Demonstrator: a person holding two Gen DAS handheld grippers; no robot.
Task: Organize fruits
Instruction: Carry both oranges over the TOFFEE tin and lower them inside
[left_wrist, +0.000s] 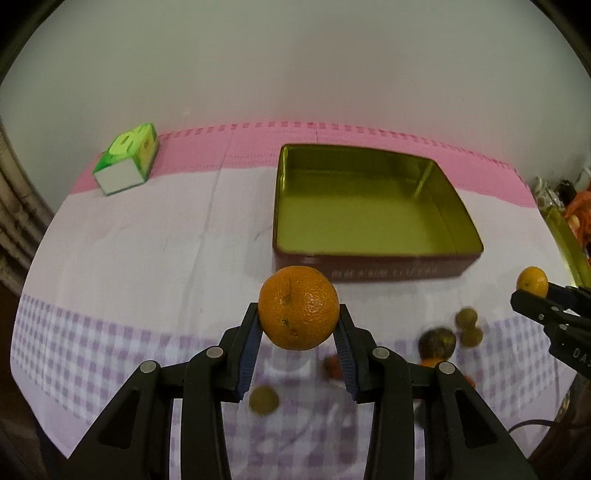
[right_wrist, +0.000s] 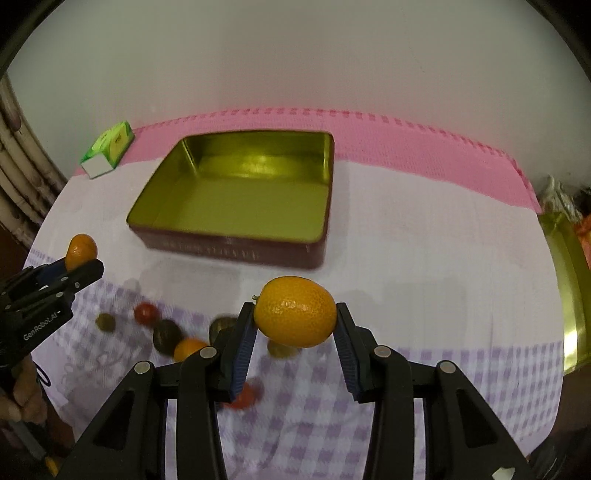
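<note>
My left gripper (left_wrist: 298, 314) is shut on a round orange mandarin (left_wrist: 298, 307), held above the cloth just short of the tin. My right gripper (right_wrist: 295, 314) is shut on an oval yellow-orange citrus (right_wrist: 295, 312). Beyond both stands an open rectangular tin (left_wrist: 373, 264) (right_wrist: 236, 251) with a gold inside and a dark red outside, with nothing in it. Each gripper shows in the other's view: the right one (left_wrist: 532, 291) at the right edge, the left one (right_wrist: 83, 258) at the left edge. Loose small fruits (left_wrist: 437, 343) (right_wrist: 147, 313) lie blurred on the checked cloth below.
A green and white carton (left_wrist: 127, 164) (right_wrist: 109, 149) lies at the back left on the pink strip. A gold tray edge (right_wrist: 567, 288) sits off the table's right side. A person's hand (right_wrist: 22, 402) holds the left gripper. A pale wall rises behind the table.
</note>
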